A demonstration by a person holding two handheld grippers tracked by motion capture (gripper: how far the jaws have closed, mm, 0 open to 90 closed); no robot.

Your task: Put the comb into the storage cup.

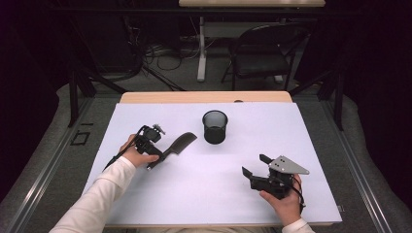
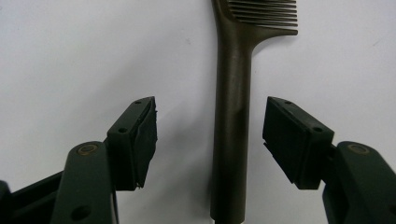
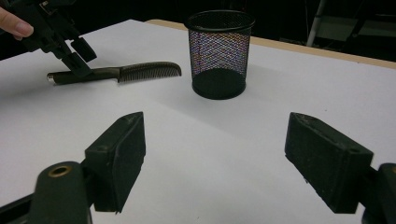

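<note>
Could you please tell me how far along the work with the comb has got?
Nothing is finished: the comb lies flat on the table. In hand: the left tool straddles its handle, jaws clear of it. Left: gripping and lifting it, perhaps towards the mesh cup. The right tool waits open.

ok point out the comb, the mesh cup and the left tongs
dark brown plastic comb (image 2: 231,116): left gripper view, mid-handle
black wire-mesh cup (image 3: 218,51): right gripper view, side wall
left tongs (image 2: 210,135): left gripper view, midway between tips

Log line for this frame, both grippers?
left gripper: open, straddling comb handle | right gripper: open, empty | mesh cup: upright
</note>
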